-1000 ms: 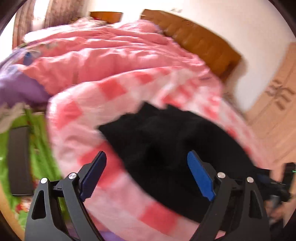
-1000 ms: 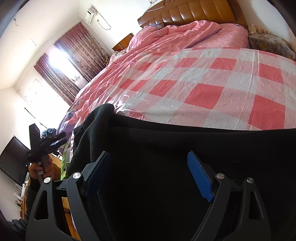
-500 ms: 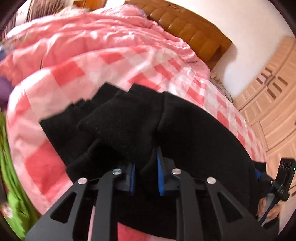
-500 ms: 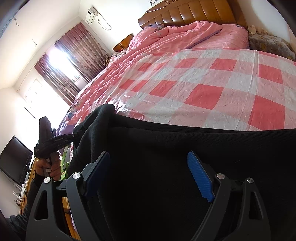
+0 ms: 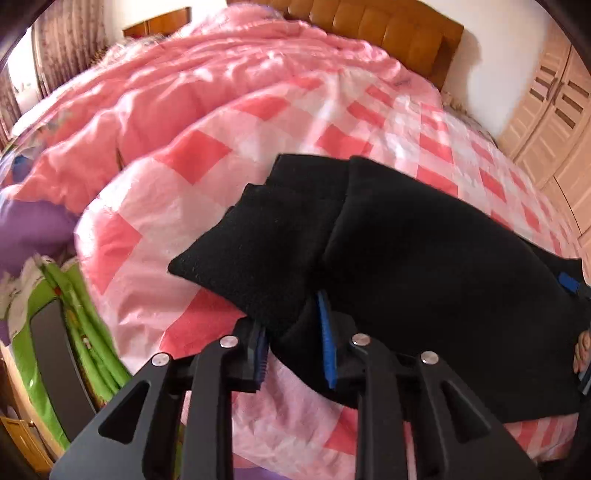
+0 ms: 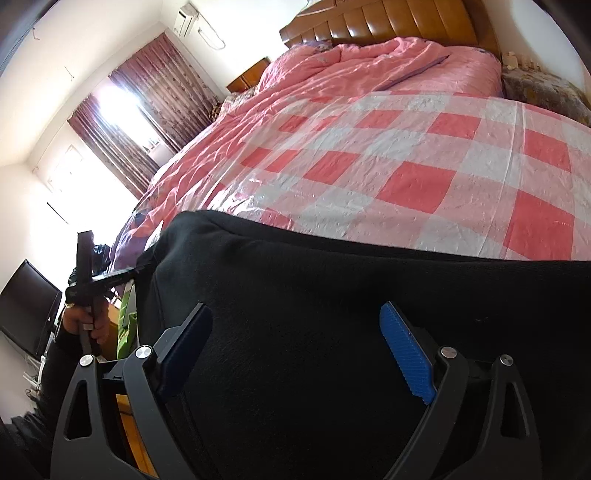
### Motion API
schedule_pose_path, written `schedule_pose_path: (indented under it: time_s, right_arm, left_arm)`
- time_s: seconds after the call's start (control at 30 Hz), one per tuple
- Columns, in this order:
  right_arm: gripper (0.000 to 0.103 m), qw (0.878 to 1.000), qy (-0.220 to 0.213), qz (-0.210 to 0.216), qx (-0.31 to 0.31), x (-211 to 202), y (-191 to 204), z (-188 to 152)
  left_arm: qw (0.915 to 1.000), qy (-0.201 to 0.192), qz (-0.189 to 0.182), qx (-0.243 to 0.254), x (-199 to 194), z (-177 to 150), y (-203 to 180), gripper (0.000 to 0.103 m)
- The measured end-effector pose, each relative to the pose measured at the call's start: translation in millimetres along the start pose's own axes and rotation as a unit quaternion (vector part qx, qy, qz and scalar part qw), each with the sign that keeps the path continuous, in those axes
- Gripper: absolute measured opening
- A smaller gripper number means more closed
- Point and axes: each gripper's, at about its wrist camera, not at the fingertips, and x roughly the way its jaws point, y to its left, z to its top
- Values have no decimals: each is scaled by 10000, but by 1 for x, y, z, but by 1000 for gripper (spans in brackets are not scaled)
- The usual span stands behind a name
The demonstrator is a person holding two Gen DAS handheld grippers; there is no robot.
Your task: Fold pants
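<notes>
Black pants (image 5: 424, 258) lie across the near edge of a bed covered with a pink checked sheet (image 5: 184, 206). My left gripper (image 5: 293, 350) has a bunched fold of a pant leg end between its blue pads; the jaws are opening slightly while the cloth still fills the narrow gap. In the right wrist view, my right gripper (image 6: 295, 339) hovers wide over the flat black pants (image 6: 332, 277); its jaws are opening and the pads press on nothing. The left gripper (image 6: 88, 280), held by a hand, shows at the pants' far left end.
A crumpled pink duvet (image 5: 184, 74) covers the far half of the bed, below a brown headboard (image 5: 388, 22). A wardrobe (image 5: 554, 110) stands to the right. Green bags (image 5: 74, 314) and a dark screen (image 6: 26, 302) sit beside the bed's left end.
My left gripper went from wide open over the leg end to closed on a fold of it, rolling and dropping slightly. The right gripper stayed in place, wide over the cloth.
</notes>
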Motion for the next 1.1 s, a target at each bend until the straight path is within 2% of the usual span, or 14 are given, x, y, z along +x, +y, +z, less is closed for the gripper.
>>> schedule_pose_path:
  time_s: [0.17, 0.23, 0.3, 0.4, 0.5, 0.57, 0.6, 0.63, 0.7, 0.8, 0.83, 0.9, 1.0, 1.1]
  right_arm:
    - [90, 9971, 207, -496, -544, 7, 21, 0]
    - [90, 9867, 133, -1092, -1201, 15, 39, 3]
    - [87, 9738, 114, -1581, -1633, 28, 50, 11]
    - [79, 9734, 202, -1396, -1808, 44, 59, 26]
    - [69, 9647, 364, -1310, -2255, 57, 70, 32]
    - [61, 9577, 466, -1180, -2584, 62, 76, 34]
    - [56, 9560, 533, -1098, -2667, 66, 76, 37]
    - [53, 9553, 598, -1019, -2710, 70, 76, 39]
    - [43, 9499, 745, -921, -2892, 79, 80, 39]
    - [41, 9403, 927, -826, -3168, 90, 87, 37]
    - [41, 9361, 996, -840, -3267, 93, 88, 37]
    - [41, 9310, 1054, -844, -3392, 96, 91, 37]
    - [40, 9254, 1182, -778, -3515, 97, 92, 37]
    - [28, 9196, 1075, -753, -3703, 93, 96, 28]
  left_arm:
    - [9995, -161, 254, -56, -21, -2, -8, 21]
    - [9980, -392, 484, 91, -28, -2, -16, 21]
    - [9980, -65, 613, 144, -9, -3, -13, 21]
    - [9966, 46, 767, 310, 1, -4, -17, 30]
    - [9886, -422, 1386, 398, -27, -1, -24, 57]
    - [9688, -1041, 2180, 548, -58, 1, -37, 83]
    - [9632, -1238, 2319, 568, -66, 3, -40, 86]
    - [9595, -1488, 2302, 653, -75, 8, -48, 87]
    - [9658, -1552, 1824, 996, -77, 21, -67, 87]
    - [9648, -1264, 1229, 1950, -50, 39, -112, 84]
    - [9618, -1020, 880, 2383, -33, 46, -129, 76]
    - [9538, -552, 329, 2935, -4, 55, -147, 73]
    - [9339, -170, 153, 3567, 27, 59, -155, 73]
    - [9289, 146, -120, 3699, 44, 57, -148, 76]
